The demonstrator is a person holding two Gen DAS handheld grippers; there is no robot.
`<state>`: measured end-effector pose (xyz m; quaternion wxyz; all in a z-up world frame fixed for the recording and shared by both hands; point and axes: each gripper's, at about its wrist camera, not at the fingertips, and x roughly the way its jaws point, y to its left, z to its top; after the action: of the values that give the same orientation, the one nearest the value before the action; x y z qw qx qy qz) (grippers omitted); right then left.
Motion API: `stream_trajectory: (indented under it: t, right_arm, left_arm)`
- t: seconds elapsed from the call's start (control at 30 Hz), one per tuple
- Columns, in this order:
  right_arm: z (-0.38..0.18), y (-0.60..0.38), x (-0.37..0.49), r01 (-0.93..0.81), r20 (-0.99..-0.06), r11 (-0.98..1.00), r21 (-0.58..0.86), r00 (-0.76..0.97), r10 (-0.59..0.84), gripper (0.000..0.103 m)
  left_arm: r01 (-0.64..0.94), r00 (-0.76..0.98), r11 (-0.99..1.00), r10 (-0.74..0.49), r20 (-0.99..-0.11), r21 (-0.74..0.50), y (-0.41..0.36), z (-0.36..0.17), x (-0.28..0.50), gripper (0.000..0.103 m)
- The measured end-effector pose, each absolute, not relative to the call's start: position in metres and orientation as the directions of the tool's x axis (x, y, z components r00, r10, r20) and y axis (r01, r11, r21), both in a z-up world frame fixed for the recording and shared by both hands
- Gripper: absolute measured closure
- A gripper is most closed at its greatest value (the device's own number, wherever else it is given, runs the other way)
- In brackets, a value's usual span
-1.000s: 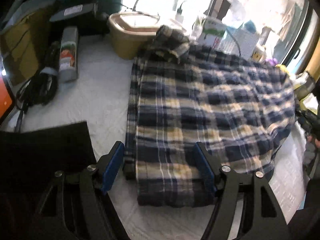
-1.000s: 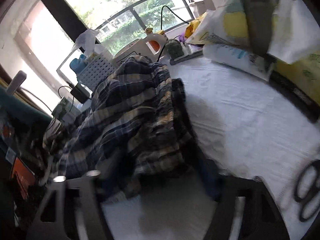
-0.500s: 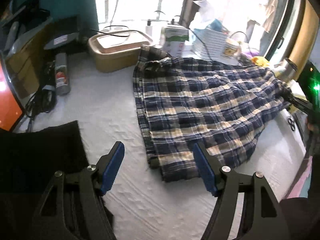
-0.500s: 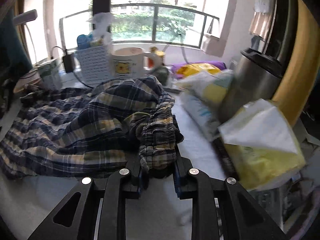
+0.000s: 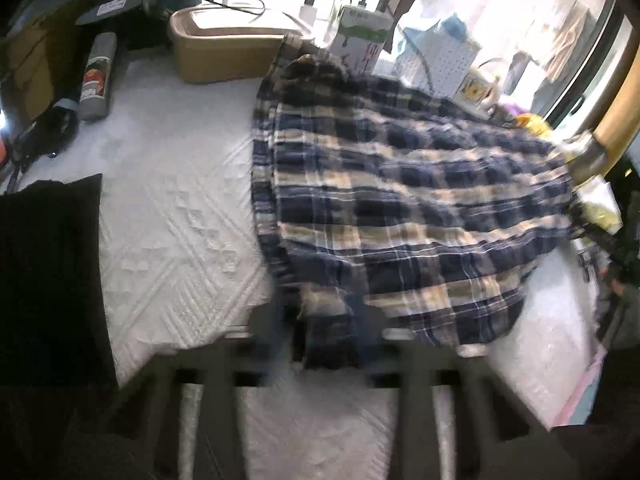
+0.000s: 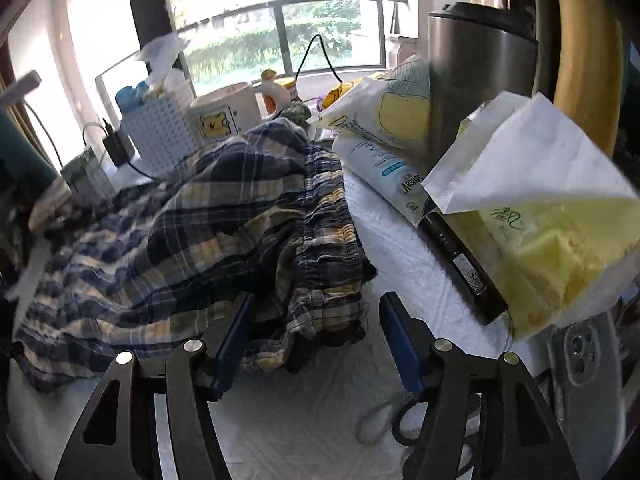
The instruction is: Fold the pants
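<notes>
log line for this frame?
left hand-held gripper: closing on plaid pants hem | right hand-held gripper: just opened, waistband between jaws, released

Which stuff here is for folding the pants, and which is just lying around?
For the job: plaid pants; left tool, closing on the hem; right tool, just opened, waistband between its pads.

Lying about: tan box; grey can; mug; tissues; scissors; flask.

White tube point(image 6: 384, 168) with partly readable, upside-down print, other labels illegible
</notes>
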<state>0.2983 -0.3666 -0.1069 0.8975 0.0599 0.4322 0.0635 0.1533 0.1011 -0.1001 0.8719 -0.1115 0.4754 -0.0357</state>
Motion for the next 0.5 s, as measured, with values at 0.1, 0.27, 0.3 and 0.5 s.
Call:
stream_trajectory:
  t: [0.1, 0.27, 0.3, 0.5]
  right_arm:
    - [-0.110, -0.364, 0.299, -0.090, -0.756, 0.978, 0.187, 0.622, 0.202, 0.075]
    - [-0.093, -0.356, 0.285, -0.126, -0.747, 0.986, 0.113, 0.644, 0.168, 0.079]
    - [-0.087, -0.354, 0.280, -0.141, -0.746, 0.985, 0.097, 0.644, 0.166, 0.079]
    - [-0.064, -0.341, 0.250, -0.223, -0.773, 0.972, 0.071, 0.604, 0.195, 0.079]
  left_arm:
    - [-0.032, 0.548, 0.972, -0.176, -0.818, -0.231, 0.099, -0.098, 0.155, 0.096]
    - [-0.038, 0.538, 0.961, -0.210, -0.816, -0.272, 0.111, -0.076, 0.140, 0.097]
    - [-0.036, 0.536, 0.961, -0.211, -0.817, -0.273, 0.112, -0.069, 0.135, 0.097]
    - [-0.053, 0.467, 0.969, -0.189, -0.863, -0.241, 0.115, -0.070, 0.122, 0.096]
